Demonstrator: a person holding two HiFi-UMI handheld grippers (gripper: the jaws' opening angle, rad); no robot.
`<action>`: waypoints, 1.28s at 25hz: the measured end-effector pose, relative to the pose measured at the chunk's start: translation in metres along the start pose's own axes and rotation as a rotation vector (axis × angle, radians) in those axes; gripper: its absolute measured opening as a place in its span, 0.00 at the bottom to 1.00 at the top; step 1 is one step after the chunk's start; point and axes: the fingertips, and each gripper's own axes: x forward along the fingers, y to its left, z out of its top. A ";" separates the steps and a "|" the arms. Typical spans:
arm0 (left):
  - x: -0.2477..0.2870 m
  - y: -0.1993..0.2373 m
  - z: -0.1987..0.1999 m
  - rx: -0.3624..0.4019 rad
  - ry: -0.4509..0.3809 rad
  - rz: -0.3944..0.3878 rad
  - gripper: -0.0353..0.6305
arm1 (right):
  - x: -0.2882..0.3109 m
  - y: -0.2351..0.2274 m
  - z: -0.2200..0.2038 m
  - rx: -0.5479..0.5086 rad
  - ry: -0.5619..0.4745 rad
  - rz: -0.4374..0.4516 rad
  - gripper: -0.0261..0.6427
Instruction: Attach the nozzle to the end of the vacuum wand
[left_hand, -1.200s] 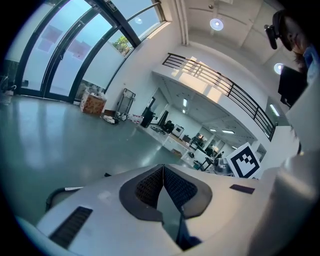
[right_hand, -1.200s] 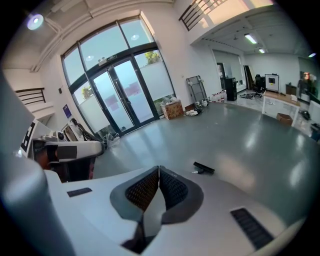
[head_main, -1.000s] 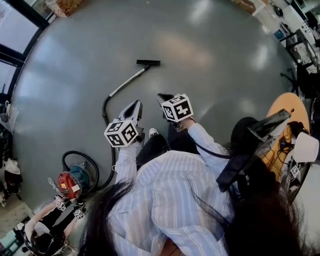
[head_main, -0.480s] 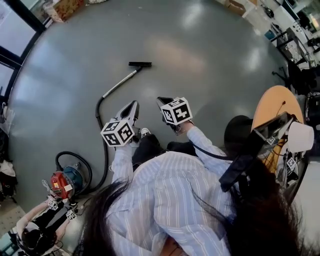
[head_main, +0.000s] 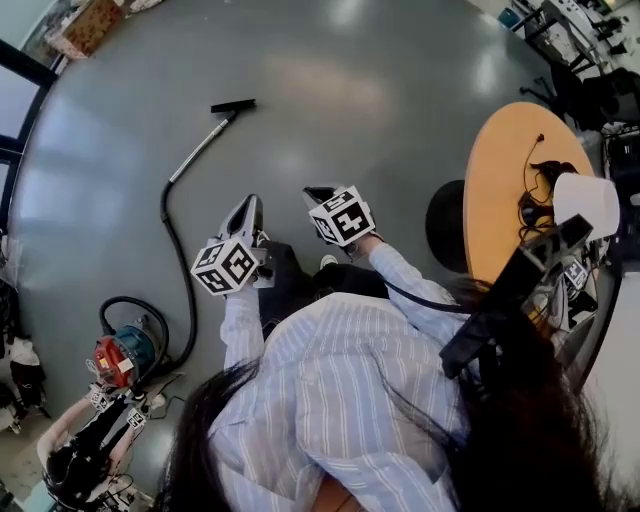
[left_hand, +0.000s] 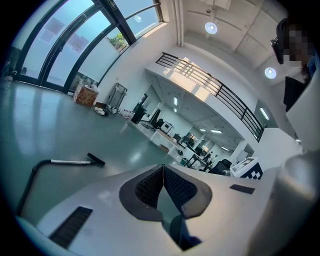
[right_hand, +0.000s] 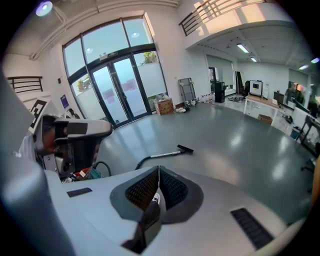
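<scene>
Two tools are held fully closed and empty: left tool (head_main: 247, 204), right tool (head_main: 316, 192); the nozzle (head_main: 232, 105) is seen on the wand (head_main: 196, 152) at eleven o'clock.

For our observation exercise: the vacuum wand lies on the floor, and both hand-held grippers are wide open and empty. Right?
No. The vacuum wand lies on the floor, but the left hand-held gripper and right hand-held gripper are shut, empty; each gripper view shows its jaws together.
</scene>
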 end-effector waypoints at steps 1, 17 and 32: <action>-0.004 -0.009 -0.014 0.001 0.012 0.007 0.06 | -0.006 -0.001 -0.009 0.006 0.000 0.010 0.06; -0.073 -0.047 -0.069 0.041 0.044 0.128 0.06 | -0.036 0.035 -0.051 0.049 -0.063 0.126 0.06; -0.251 0.035 -0.112 -0.011 0.020 0.255 0.06 | -0.008 0.209 -0.097 -0.008 0.031 0.222 0.06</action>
